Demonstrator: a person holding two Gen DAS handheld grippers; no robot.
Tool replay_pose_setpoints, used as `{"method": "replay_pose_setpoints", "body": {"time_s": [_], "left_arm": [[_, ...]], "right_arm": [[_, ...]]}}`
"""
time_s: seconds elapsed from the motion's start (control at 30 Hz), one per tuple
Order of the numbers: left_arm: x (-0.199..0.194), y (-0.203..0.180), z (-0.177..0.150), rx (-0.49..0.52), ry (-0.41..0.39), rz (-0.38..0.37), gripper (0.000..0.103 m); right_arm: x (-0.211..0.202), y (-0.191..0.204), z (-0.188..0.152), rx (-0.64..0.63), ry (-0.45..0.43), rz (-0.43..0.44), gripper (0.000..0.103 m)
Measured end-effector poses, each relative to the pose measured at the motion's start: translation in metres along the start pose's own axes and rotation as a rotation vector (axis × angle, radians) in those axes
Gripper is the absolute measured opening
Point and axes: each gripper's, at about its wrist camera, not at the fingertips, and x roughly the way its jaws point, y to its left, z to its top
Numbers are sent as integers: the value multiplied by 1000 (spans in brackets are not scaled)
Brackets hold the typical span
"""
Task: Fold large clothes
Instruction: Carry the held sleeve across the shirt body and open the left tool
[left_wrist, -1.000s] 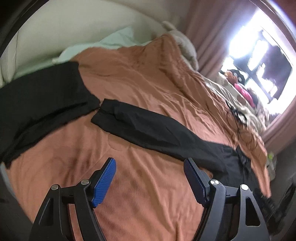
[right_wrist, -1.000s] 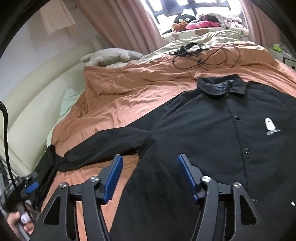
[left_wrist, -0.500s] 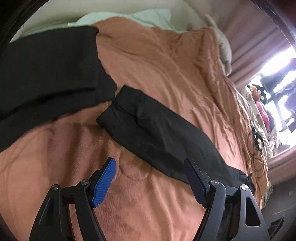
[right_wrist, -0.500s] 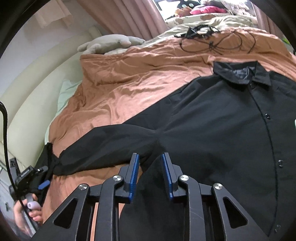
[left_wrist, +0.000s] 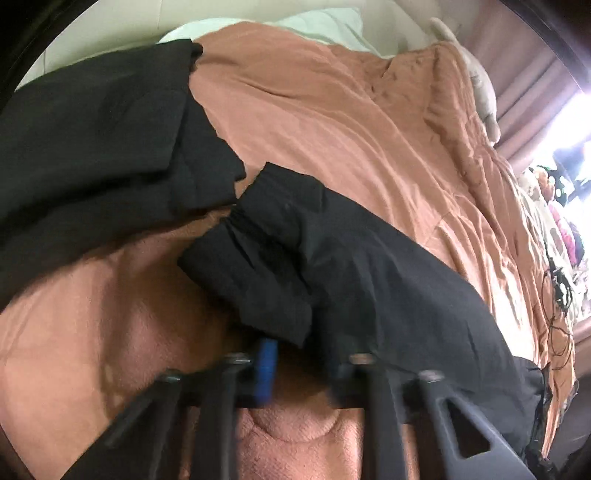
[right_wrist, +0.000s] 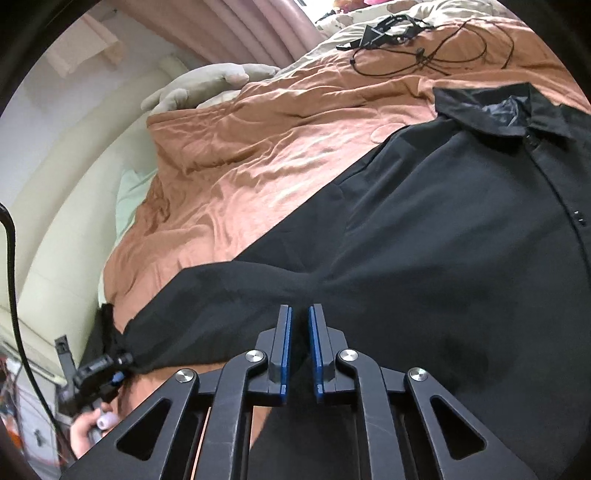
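Both grippers have just been closing: the left gripper (left_wrist: 295, 354) pinches the sleeve (left_wrist: 266, 273) cuff, the right gripper (right_wrist: 300, 347) grips the shirt (right_wrist: 424, 240) at the armpit, on the bed (right_wrist: 258, 147).

Left wrist view close over sleeve cuff (left_wrist: 258, 266), right wrist view near shirt (right_wrist: 443, 240), both sharing orange bedspread (left_wrist: 351, 122)
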Motion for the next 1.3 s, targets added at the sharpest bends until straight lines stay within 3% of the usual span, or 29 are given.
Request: {"method": "replay_pose_setpoints", "body": {"time_s": [0.07,0.2,0.23,0.33,0.53,0.7,0.73,0.83,0.93,1.07,1.17,1.3], "left_arm": [[-5,4,4,-23,6,-47,5],[-28,-8,10,5,-37,-110,4],[-37,-14,12,11,-51,-130,3],[-62,-35,19,28,-98,-172,3],[-128,-88,32,84,-187,-340,2],[-176,-161,23,219,-180,-448,2],[-182,-173,19,242,-169,-464,2],[-205,-213,2,318,-158,-536,2],[-223,-251,-14,368,-160,-604,2],[-237,-302,-36,440,-150,-648,2],[-251,-330,-53,493,-146,-690,2],[-261,-367,-74,545,-132,-727,2]], "right_arm": [[11,-2,0,19,11,12,9],[40,-12,-7,60,71,-14,8],[46,-18,-9,69,82,-22,0],[44,-27,-8,103,100,0,0],[-3,-29,0,126,58,17,8],[-59,-41,-10,160,2,12,9],[-72,-41,-12,139,-3,0,13],[-110,-53,-26,157,-55,-32,56],[-143,-67,-39,166,-102,-52,59],[-162,-83,-31,193,-130,-56,60],[-174,-99,-29,237,-162,-72,69],[-181,-119,-24,285,-156,-88,70]]}}
